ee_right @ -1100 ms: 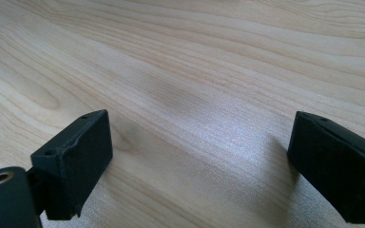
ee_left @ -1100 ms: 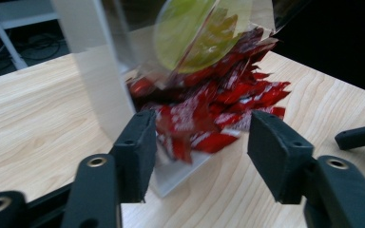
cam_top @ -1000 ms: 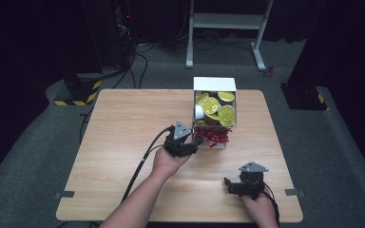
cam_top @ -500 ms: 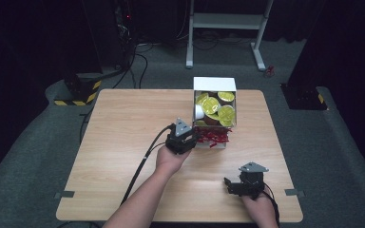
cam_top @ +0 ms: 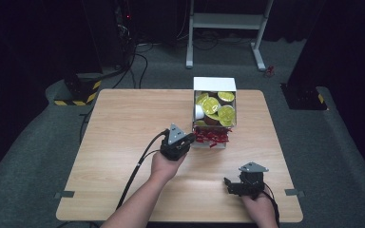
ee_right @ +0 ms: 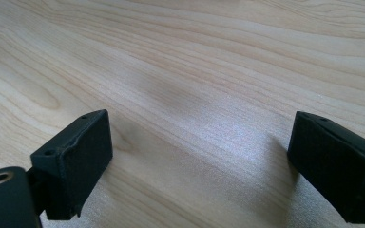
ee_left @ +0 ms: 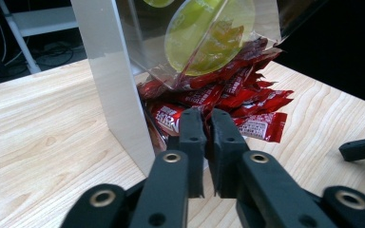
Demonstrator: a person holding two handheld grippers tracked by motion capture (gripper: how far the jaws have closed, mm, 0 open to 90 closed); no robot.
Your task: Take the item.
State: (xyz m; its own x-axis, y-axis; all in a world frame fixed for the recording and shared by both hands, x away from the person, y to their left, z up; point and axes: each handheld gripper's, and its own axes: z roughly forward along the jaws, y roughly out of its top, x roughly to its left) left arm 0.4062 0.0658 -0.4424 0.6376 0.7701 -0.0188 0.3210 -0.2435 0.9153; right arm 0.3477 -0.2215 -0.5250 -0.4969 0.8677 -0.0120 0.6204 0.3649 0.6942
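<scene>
Forward-reaching left gripper [cam_top: 186, 138] fingers clamped on a red packet [ee_left: 171, 116], right gripper [cam_top: 233, 184] low, fingers apart.

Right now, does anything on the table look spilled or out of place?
Yes. Red packets spill from the open near end of the white box onto the table in a loose heap. The left gripper is at that heap, jaws nearly closed. The right gripper rests open, apart.

Left gripper [ee_left: 208, 137] pinched; right gripper [ee_right: 199, 161] agape
</scene>
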